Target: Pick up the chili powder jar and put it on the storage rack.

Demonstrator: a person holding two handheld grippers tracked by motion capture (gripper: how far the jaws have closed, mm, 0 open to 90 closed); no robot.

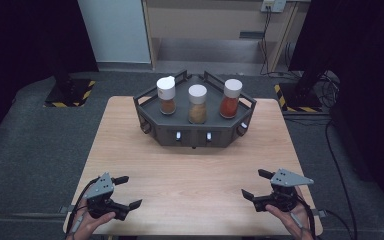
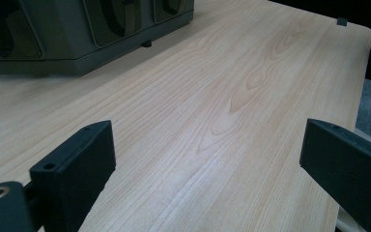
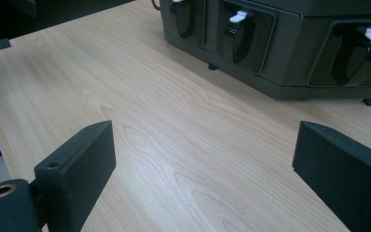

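Note:
A dark grey angular rack (image 1: 195, 131) stands at the far middle of the wooden table (image 1: 195, 170). On its top sit three white-capped spice jars: a brown one (image 1: 166, 95) at the left, a tan one (image 1: 197, 104) in the middle, a red one (image 1: 230, 98) at the right. My left gripper (image 1: 128, 191) rests at the near left edge, open, nothing between its jaws. My right gripper (image 1: 256, 184) rests at the near right, open and empty too. The left gripper view looks past its own open jaws (image 2: 207, 159) toward the rack's base (image 2: 77, 34). In the right gripper view (image 3: 203, 164) the rack front (image 3: 280, 43) carries white toggle switches (image 3: 239, 17).
Bare wood lies between the grippers and the rack. The table's edges drop to dark grey carpet (image 1: 40, 140). Behind the table are black stands with yellow-striped bases (image 1: 70, 92), cables (image 1: 330, 85) and a pale cabinet (image 1: 205, 25).

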